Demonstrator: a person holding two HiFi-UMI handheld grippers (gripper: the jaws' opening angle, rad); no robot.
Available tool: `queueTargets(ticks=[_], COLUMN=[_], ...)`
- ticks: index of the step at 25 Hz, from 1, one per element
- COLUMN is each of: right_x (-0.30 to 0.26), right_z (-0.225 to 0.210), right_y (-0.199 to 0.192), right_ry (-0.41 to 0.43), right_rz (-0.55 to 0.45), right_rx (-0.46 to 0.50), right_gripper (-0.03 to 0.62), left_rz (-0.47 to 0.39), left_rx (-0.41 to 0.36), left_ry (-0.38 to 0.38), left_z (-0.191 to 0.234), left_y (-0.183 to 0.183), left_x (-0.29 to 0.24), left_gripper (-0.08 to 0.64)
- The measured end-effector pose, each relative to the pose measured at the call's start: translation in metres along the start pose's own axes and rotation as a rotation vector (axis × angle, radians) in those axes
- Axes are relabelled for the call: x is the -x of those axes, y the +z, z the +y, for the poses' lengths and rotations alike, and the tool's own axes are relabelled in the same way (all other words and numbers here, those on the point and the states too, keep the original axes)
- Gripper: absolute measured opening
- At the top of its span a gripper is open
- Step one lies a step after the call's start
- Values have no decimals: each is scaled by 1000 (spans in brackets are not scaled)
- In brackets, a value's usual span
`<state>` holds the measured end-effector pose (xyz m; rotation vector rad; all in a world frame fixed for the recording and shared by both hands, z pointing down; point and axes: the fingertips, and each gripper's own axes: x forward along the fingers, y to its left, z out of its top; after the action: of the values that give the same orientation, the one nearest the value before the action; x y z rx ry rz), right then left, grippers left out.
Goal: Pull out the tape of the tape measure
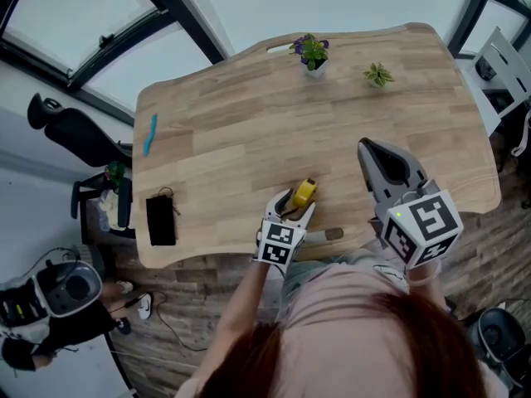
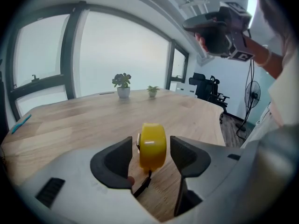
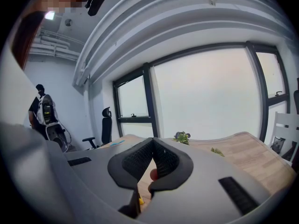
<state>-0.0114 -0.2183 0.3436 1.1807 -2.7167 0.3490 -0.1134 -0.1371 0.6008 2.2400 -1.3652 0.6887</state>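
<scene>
A small yellow tape measure (image 1: 305,191) stands on its edge on the wooden table (image 1: 249,131), near the front edge. My left gripper (image 1: 292,208) is low over the table with its jaws open around the tape measure (image 2: 153,145). A narrow gap shows on each side, so the pads (image 2: 183,154) do not press on it. A black strap hangs from the case toward me. My right gripper (image 1: 379,162) is held up in the air to the right, shut with nothing in it. In the right gripper view its pads (image 3: 163,158) meet.
Two small potted plants (image 1: 313,53) (image 1: 378,75) stand at the table's far edge. A blue pen (image 1: 150,133) and a black flat case (image 1: 161,220) lie at the left end. An office chair (image 1: 66,127) and gear stand on the floor to the left.
</scene>
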Motion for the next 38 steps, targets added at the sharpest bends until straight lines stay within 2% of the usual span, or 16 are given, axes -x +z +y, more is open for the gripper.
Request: queueTargets(ticks=[3, 14, 18, 22, 38], right_x=[-2, -7, -5, 0, 15], right_z=[-4, -13, -15, -17, -15], right_y=[-3, -15, -19, -22, -26], right_ry=[-16, -59, -71, -85, -94], right_rz=[14, 59, 68, 71, 58], right_rx=[1, -11, -15, -19, -26], right_gripper=[-2, -2, -2, -2, -2], left_rz=[12, 56, 72, 72, 101], left_rx=[10, -26, -31, -39, -66], left_ry=[-5, -33, -5, 12, 2], left_z=[2, 3, 7, 7, 6], left_y=[-6, -13, -18, -18, -15], left_x=[-9, -30, -37, -38, -29], left_gripper=[238, 236, 212, 186, 176])
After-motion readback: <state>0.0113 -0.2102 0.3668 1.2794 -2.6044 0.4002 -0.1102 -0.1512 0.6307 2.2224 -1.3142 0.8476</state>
